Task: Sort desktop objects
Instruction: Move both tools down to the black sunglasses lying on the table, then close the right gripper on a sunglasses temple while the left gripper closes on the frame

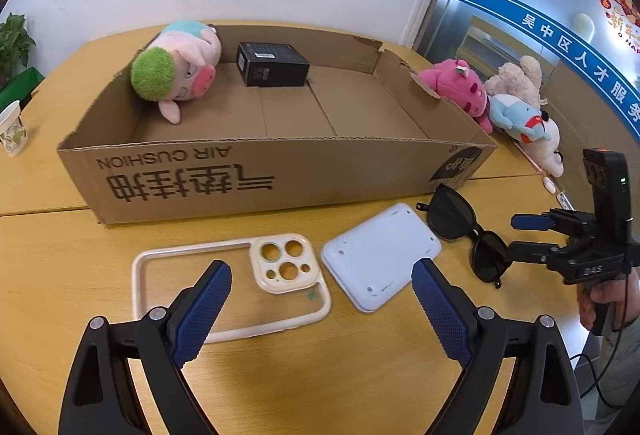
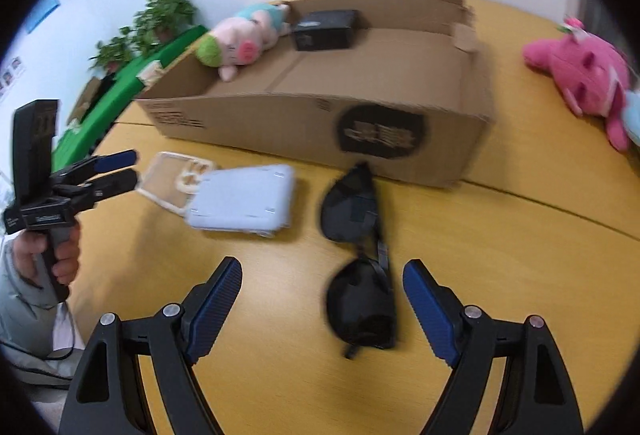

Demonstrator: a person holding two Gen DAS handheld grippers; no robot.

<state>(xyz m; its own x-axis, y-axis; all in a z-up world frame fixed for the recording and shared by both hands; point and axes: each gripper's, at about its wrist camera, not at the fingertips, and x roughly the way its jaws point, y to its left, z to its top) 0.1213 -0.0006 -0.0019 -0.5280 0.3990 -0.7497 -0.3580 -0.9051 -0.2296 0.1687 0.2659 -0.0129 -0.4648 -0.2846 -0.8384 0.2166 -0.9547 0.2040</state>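
A shallow cardboard box [image 1: 256, 175] lies on the wooden table and holds a pig plush [image 1: 176, 71] and a black box [image 1: 272, 64]. In front of it lie a cream phone case [image 1: 228, 287], a white flat device [image 1: 380, 259] and black sunglasses [image 1: 468, 231]. My left gripper [image 1: 320, 291] is open above the phone case and the white device. My right gripper [image 2: 322, 291] is open, with the sunglasses [image 2: 358, 255] between its fingers; it also shows in the left wrist view [image 1: 528, 235].
A pink plush [image 1: 460, 85], a beige plush [image 1: 516, 77] and a blue-and-white plush [image 1: 524, 119] lie right of the box. A paper cup [image 1: 12, 129] stands at the far left. Potted plants [image 2: 160, 19] stand beyond the table.
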